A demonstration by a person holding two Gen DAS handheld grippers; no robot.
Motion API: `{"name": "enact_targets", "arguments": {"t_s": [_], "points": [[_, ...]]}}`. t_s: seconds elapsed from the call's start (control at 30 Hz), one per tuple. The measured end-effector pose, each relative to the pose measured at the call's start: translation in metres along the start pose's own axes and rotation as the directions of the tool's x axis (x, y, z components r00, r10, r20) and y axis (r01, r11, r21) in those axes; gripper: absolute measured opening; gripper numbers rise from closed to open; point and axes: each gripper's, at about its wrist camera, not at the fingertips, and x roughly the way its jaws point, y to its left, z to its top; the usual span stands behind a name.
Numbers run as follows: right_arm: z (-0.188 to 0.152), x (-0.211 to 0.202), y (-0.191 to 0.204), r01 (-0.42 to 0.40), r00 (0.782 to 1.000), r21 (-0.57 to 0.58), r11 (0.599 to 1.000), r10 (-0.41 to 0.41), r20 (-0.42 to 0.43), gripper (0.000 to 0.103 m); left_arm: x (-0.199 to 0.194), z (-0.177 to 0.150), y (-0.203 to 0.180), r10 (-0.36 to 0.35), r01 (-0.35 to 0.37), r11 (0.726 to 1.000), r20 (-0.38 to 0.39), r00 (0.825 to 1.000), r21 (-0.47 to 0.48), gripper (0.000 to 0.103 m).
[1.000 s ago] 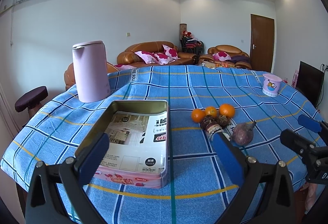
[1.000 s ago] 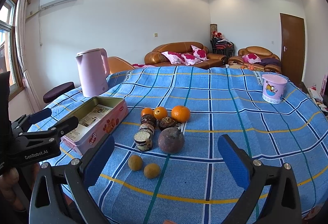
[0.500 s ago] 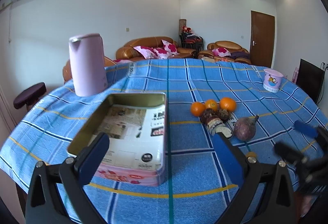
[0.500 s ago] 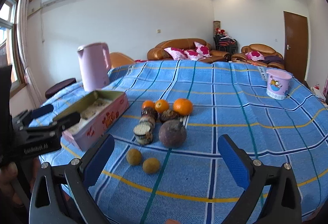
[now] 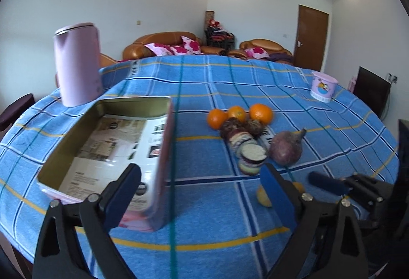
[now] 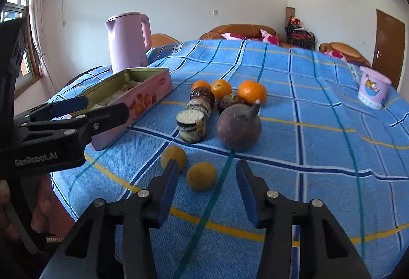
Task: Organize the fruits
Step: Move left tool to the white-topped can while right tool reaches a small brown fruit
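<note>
Right wrist view is showing the right gripper (image 6: 207, 182) closing, still apart, around a small yellow fruit (image 6: 201, 175), while the left gripper (image 5: 202, 189) is narrowing, empty, near the tin box (image 5: 163, 156).

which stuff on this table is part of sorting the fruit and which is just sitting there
Part of the job:
oranges
purple round fruit
two small yellow fruits
dark sliced fruit pieces
pink tin box

Just lying about:
pink kettle
small pink cup
checked blue tablecloth
</note>
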Motion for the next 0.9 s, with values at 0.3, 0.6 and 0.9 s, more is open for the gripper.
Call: {"name": "enact_targets", "arguments": {"t_s": [0.3, 0.6, 0.9], "points": [[-0.003, -0.002, -0.011, -0.01, 1.0, 0.033, 0.999, 0.009, 0.024, 0.029, 0.027, 0.008, -0.027, -0.088, 0.091, 0.995, -0.068, 0.994, 0.043, 0.07], [0.0, -0.004, -0.033, 0.029, 0.999, 0.09, 0.996, -0.032, 0.041, 0.029, 0.067, 0.007, -0.035, -0.148, 0.15, 0.989, -0.193, 0.97, -0.005, 0.05], [0.001, -0.001, -0.037, 0.029, 0.999, 0.099, 0.995, -0.033, 0.039, 0.029, 0.074, 0.009, -0.037, -0.195, 0.193, 0.981, -0.218, 0.956, -0.031, 0.035]]}}
